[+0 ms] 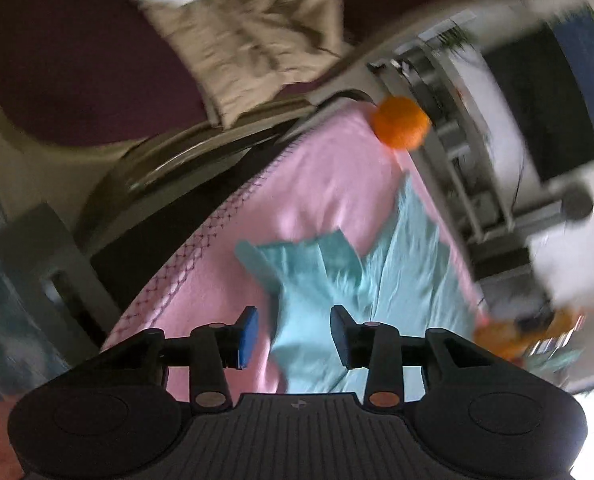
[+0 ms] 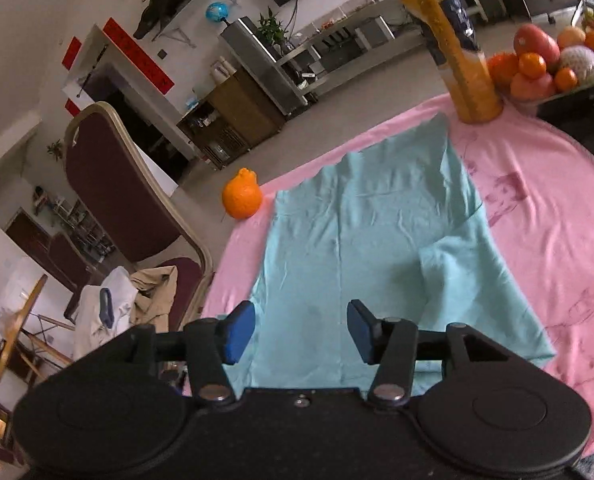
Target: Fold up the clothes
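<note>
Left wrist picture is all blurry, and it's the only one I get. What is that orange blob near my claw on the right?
Observer: In the right wrist view it is a tall bottle of orange juice standing on the pink blanket.
Operator: Is anything next to it?
Observer: Yes, a pile of fruit, oranges and a red one, sits just beyond the bottle.
Operator: Is the blue-green shirt flat?
Observer: Mostly. The shirt lies spread out, with one flap folded over on its right side.
Operator: Is the other claw holding it?
Observer: No, the right claw is open above the shirt's near edge, with nothing between its fingers.
</note>
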A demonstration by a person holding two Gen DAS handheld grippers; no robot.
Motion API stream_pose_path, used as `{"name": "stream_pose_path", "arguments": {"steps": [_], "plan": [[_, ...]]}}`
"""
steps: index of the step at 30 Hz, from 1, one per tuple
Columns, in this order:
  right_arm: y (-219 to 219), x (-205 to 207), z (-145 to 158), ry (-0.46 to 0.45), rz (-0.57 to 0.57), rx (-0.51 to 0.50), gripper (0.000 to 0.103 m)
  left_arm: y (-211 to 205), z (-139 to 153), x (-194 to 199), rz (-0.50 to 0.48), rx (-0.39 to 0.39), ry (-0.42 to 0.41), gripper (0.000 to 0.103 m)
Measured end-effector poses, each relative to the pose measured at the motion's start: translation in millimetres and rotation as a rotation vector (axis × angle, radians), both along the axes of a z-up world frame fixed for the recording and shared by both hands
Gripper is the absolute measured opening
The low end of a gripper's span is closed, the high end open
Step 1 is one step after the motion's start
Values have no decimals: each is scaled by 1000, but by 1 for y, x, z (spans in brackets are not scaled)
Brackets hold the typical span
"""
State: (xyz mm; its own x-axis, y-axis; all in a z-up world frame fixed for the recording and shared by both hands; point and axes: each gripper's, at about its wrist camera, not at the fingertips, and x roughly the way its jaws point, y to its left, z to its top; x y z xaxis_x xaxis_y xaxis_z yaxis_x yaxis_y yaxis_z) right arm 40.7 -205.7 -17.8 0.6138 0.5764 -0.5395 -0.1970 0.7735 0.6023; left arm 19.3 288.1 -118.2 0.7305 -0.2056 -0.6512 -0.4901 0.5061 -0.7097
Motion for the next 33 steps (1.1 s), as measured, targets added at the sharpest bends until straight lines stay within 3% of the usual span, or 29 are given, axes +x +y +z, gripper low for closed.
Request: {"name": "stream_pose_path", "arguments": {"steps": [4, 7, 10, 12, 15, 19, 23, 25, 28, 31, 33], "plan": [[7, -3, 2, 11, -5, -15, 50, 9, -16, 18, 51, -112, 39, 36], [12, -6, 2, 20, 0, -24, 50, 13, -24, 27, 102, -149, 75, 34], [15, -7, 1, 25, 7, -40, 50, 20, -30, 33, 136, -167, 100, 25], [18, -8, 0, 28, 12, -49, 50, 18, -26, 36, 126, -113, 122, 7], [19, -9, -2, 29, 17, -52, 50, 14, -19, 41, 111, -29, 153, 0], [15, -11, -4, 34, 23, -43, 50, -12, 13, 43, 49, 256, 111, 0], [6, -13, -9, 41, 10, -29, 50, -77, 54, 53, -123, 644, 7, 0], [0, -13, -11, 48, -4, -18, 50, -122, 69, 53, -245, 824, -64, 0], [-8, -13, -13, 56, -22, -3, 50, -202, 70, 46, -527, 1067, -156, 0], [-17, -14, -16, 68, -36, 6, 51, -263, 41, 28, -827, 1258, -133, 8], [-22, -14, -18, 76, -45, 12, 55, -280, 22, 10, -942, 1309, -107, 16]]}}
